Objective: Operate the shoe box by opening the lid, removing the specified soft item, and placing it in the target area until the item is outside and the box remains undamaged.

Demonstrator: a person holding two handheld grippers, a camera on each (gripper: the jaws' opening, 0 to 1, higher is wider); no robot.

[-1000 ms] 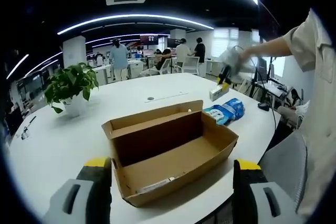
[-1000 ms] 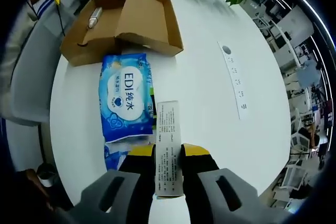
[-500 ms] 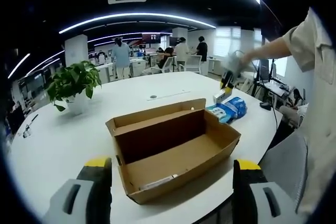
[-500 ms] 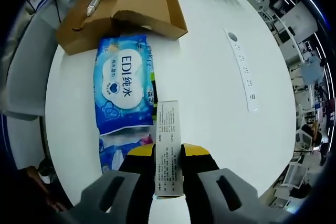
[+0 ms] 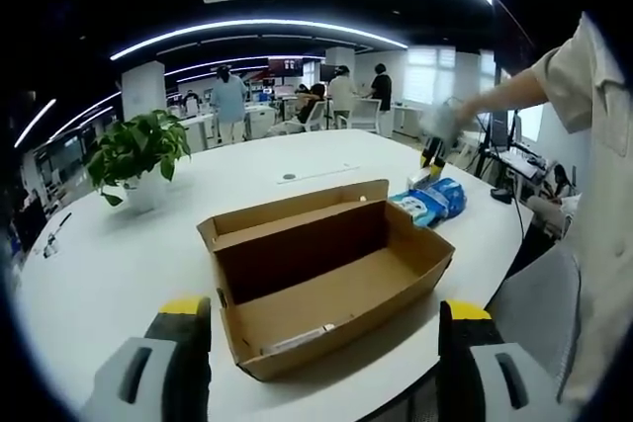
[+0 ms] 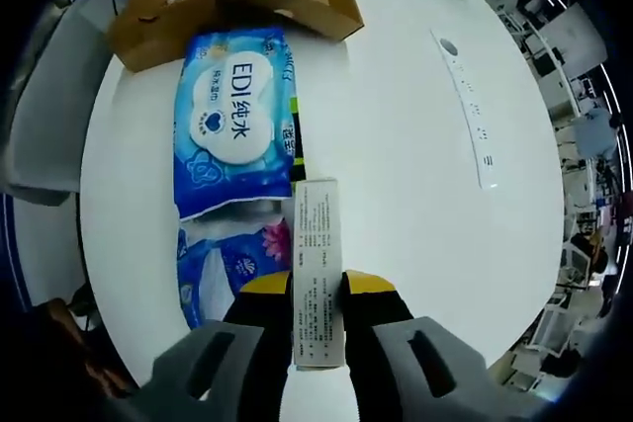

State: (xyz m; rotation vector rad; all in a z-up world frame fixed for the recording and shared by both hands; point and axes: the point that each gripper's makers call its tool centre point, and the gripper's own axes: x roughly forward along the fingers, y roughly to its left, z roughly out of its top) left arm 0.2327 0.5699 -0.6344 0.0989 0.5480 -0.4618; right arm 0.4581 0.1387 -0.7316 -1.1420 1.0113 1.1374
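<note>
Cardboard brown dominates the left gripper view: the shoe box (image 5: 326,279) sits open on the white round table (image 5: 109,264), its lid folded back, and a slim pale tube-like item (image 5: 297,341) lies on the box floor near the front wall. The left gripper (image 5: 324,368) hovers in front of the box with its jaws spread wide apart, touching nothing. Over in the right gripper view, the right gripper (image 6: 317,318) is clamped tight on a small white printed carton (image 6: 317,284), which stands up between the yellow-tipped jaws above the table. Just past the carton lies a blue wet-wipes pack (image 6: 235,121), flat on the table outside the box, with a second blue flowered pack (image 6: 223,269) beside it, nearer the table edge. That pack touches or nearly touches the box's side wall; the exact contact is hard to call. From the left gripper view the wipes show just right of the box, with the person's outstretched arm (image 5: 504,91) above them. A potted plant (image 5: 138,150) stands well apart on the far left, and a white power strip (image 6: 470,126) lies along the table.
</note>
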